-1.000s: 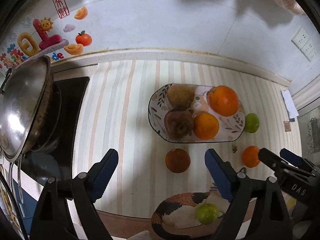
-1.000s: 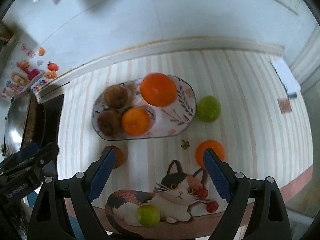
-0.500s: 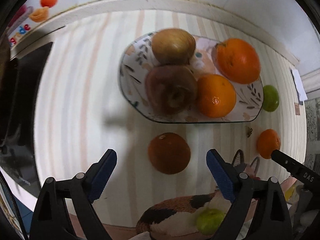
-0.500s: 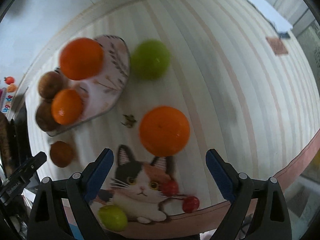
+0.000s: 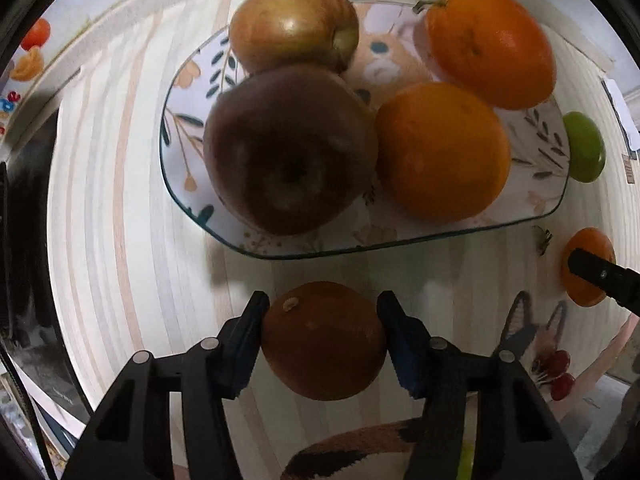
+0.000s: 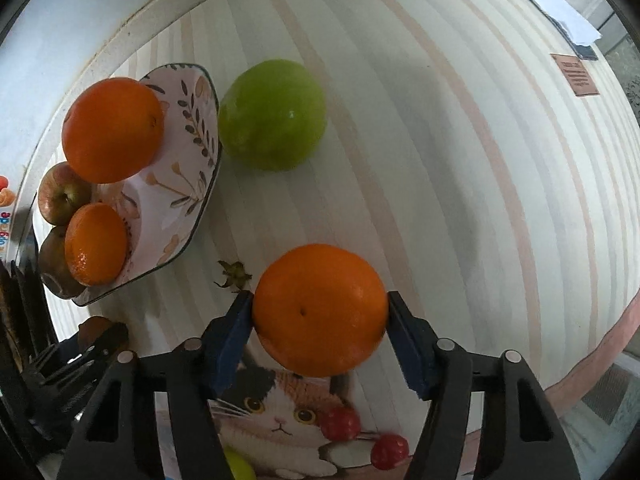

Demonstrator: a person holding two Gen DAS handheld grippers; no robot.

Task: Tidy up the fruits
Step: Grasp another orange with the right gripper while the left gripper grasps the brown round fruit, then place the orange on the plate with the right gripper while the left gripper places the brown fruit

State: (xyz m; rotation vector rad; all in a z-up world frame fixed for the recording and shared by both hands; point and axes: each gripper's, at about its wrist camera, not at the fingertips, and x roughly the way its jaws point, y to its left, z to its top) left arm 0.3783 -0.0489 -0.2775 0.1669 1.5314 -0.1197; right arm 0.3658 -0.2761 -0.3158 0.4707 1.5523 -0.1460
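Note:
My left gripper (image 5: 322,320) is shut on a dark orange (image 5: 323,340) just in front of the patterned plate (image 5: 420,236). The plate holds a dark red apple (image 5: 288,148), a lighter apple (image 5: 292,26) and two oranges (image 5: 442,152) (image 5: 490,44). My right gripper (image 6: 320,316) is shut on a bright orange (image 6: 320,310) on the striped cloth, near the cat picture (image 6: 280,416). A green fruit (image 6: 272,114) lies beside the plate (image 6: 176,184).
A small dried calyx (image 6: 234,274) lies on the cloth by the right gripper. A stove top (image 5: 24,240) is at the left. A paper (image 6: 560,12) and a brown tag (image 6: 576,74) lie at the far right.
Both grippers moved down and forward and closed, the left on the dark orange, the right on the bright orange. Both were open before.

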